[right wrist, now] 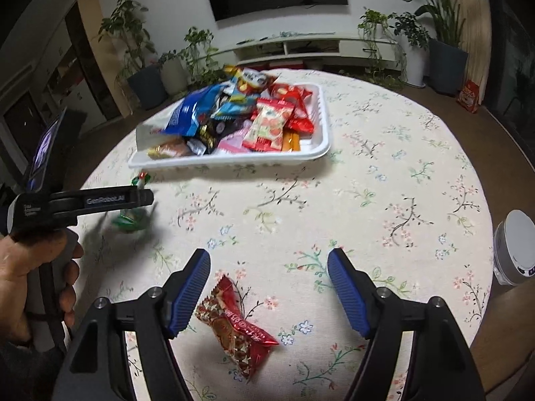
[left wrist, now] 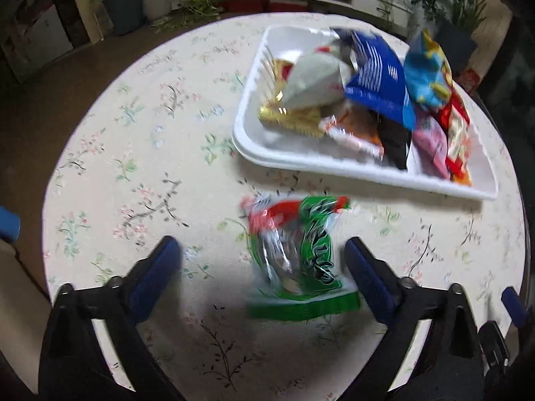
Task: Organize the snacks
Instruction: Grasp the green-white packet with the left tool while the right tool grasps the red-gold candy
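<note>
A green and red snack packet (left wrist: 297, 254) lies on the floral tablecloth, between the spread blue pads of my left gripper (left wrist: 262, 250); the pads stand clear of it on both sides. The same packet (right wrist: 132, 217) shows blurred in the right wrist view, under the left gripper's black body. A red wrapped snack (right wrist: 235, 325) lies on the cloth between the wide-apart fingers of my right gripper (right wrist: 269, 260), close to the left pad and not pinched. A white tray (left wrist: 334, 163) (right wrist: 234, 160) piled with several snack bags sits farther back.
A person's hand (right wrist: 36, 277) grips the left tool's handle at the left edge. A round white device (right wrist: 515, 247) stands at the table's right edge. Round table (right wrist: 384, 167) ends near potted plants, a low white TV cabinet and a wall screen behind.
</note>
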Action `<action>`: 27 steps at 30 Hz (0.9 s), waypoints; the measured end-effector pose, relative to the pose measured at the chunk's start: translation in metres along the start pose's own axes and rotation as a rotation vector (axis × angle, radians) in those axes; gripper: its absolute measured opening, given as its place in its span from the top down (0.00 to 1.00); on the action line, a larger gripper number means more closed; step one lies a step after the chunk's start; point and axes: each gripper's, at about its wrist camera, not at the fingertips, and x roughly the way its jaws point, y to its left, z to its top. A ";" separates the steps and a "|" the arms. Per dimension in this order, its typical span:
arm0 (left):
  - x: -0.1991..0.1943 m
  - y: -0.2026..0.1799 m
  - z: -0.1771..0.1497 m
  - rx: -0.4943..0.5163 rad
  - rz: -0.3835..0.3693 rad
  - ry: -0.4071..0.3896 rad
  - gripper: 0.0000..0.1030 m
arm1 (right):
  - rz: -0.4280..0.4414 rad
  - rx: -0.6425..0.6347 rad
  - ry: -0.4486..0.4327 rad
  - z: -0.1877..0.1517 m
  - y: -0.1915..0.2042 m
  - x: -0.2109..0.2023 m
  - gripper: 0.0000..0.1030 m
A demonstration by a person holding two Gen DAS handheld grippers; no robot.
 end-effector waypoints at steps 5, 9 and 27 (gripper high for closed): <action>-0.007 0.004 0.001 0.010 0.003 -0.042 0.57 | -0.002 -0.024 0.013 -0.003 0.003 0.002 0.27; -0.008 0.013 0.000 0.046 -0.012 -0.043 0.68 | 0.007 -0.015 0.016 -0.003 0.001 0.001 0.28; -0.049 0.034 -0.076 0.148 -0.231 -0.056 0.73 | 0.032 -0.186 0.097 -0.020 0.031 -0.002 0.32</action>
